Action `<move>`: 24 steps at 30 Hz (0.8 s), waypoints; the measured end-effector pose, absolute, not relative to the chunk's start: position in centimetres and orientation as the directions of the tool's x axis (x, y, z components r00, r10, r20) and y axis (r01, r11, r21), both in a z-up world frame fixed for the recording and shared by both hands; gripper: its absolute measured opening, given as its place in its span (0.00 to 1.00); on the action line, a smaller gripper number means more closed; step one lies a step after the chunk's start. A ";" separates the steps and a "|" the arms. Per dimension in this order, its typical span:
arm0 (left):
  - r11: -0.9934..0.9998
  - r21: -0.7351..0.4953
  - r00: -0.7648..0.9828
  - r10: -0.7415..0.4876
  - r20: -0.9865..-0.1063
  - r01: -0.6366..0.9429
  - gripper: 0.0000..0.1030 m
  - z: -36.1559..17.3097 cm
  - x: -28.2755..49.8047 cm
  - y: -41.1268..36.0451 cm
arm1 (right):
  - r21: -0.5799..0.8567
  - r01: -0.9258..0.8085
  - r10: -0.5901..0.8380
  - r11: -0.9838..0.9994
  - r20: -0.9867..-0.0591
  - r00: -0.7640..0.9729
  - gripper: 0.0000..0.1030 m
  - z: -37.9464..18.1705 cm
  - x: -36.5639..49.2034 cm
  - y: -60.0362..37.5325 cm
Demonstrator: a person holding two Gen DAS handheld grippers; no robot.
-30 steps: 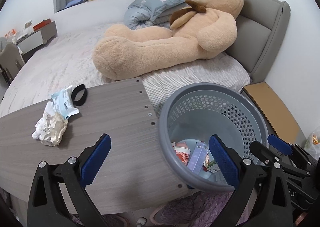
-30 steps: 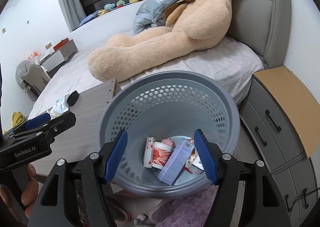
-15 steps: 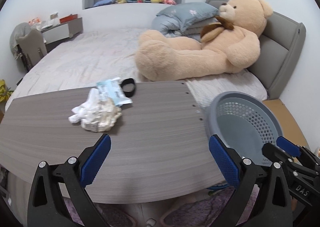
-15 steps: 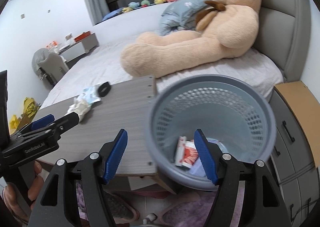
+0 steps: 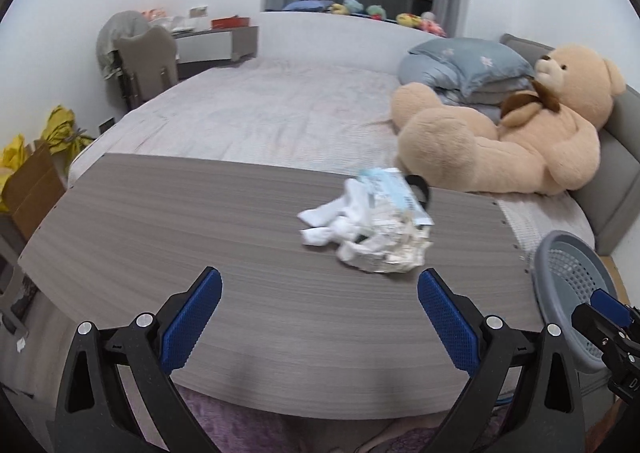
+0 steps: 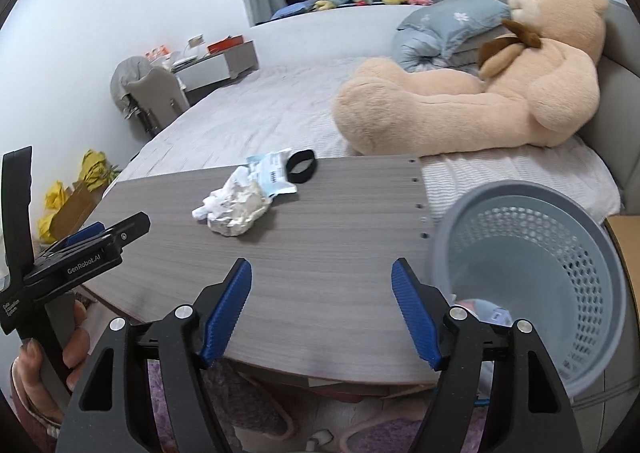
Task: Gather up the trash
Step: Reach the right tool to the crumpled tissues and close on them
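Note:
A crumpled white paper wad point(image 5: 370, 239) point(image 6: 236, 209) lies on the grey wooden table point(image 5: 168, 229) point(image 6: 332, 221), touching a light-blue wrapper point(image 5: 396, 189) point(image 6: 272, 171). A black band point(image 6: 302, 166) point(image 5: 420, 187) rests behind them at the far edge. My left gripper point(image 5: 320, 295) hovers open over the table's near edge, the wad just beyond its right finger. My right gripper point(image 6: 322, 289) is open with nothing between its fingers, and its jaws are opening. The grey perforated bin point(image 6: 536, 277) point(image 5: 572, 285) stands off the table's right end with some trash inside.
A large teddy bear point(image 6: 480, 85) and blue pillows point(image 5: 468, 69) lie on the bed point(image 5: 280, 113) behind the table. A chair and desk point(image 5: 160, 53) stand at the far left, yellow bags and a cardboard box point(image 5: 32, 181) on the left. A hand point(image 6: 36, 361) holds the left gripper.
Both grippers have swung left, away from the bin and over the table. The paper wad now sits near the middle of both views. Both wrists have rolled toward level.

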State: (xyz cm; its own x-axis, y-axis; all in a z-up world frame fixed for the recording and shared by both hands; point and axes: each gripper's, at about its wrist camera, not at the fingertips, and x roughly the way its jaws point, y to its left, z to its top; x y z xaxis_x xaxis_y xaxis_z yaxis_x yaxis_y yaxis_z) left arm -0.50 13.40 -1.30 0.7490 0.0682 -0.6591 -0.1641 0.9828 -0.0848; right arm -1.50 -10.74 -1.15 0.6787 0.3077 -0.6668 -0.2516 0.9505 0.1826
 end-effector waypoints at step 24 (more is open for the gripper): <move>0.954 -0.108 0.739 0.141 -0.659 -0.278 0.94 -5.0 2.7 23.9 | 0.107 -0.315 0.282 0.943 -0.759 0.587 0.72 -4.9 9.5 3.9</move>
State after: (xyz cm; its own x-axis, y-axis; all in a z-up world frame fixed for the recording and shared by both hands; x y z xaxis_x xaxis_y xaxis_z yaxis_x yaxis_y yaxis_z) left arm 2.68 23.89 -4.98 0.7390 0.1407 -0.6589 -0.2782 0.9544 -0.1081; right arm 9.52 3.90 -4.93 0.5870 0.2822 -0.7588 -0.3151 0.9430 0.1069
